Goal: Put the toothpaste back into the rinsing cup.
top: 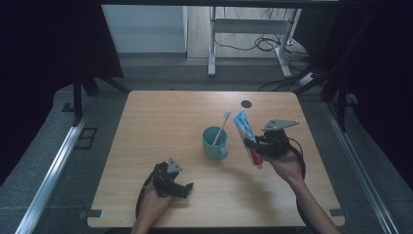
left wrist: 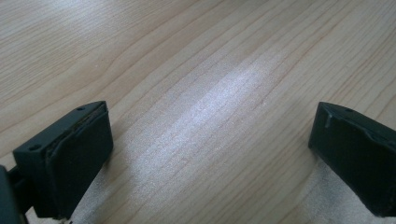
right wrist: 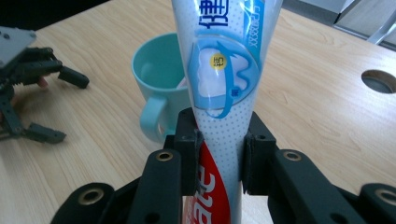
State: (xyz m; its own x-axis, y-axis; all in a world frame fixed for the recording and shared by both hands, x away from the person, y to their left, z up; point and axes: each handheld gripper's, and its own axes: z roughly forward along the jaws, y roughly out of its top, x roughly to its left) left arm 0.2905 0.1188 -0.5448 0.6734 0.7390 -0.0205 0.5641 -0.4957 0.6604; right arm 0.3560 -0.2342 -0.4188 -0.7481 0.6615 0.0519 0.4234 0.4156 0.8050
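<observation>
A blue, white and red toothpaste tube (top: 246, 136) is held off the table, tilted, with my right gripper (top: 258, 146) shut on its lower part. In the right gripper view the tube (right wrist: 223, 79) rises between the two jaws of my right gripper (right wrist: 220, 161). Left of it stands a teal mug (top: 215, 142) with a white toothbrush (top: 221, 127) leaning inside; the mug (right wrist: 161, 88) sits just behind the tube. My left gripper (top: 181, 184) rests low near the table's front, open, with bare wood between its jaws; it also appears farther off (right wrist: 58, 105). Its jaws (left wrist: 205, 154) stand wide apart.
The wooden table (top: 160, 122) has a round cable hole (top: 246, 104) at its far side. Desk legs and cables stand on the floor beyond the table. Dark curtains flank both sides.
</observation>
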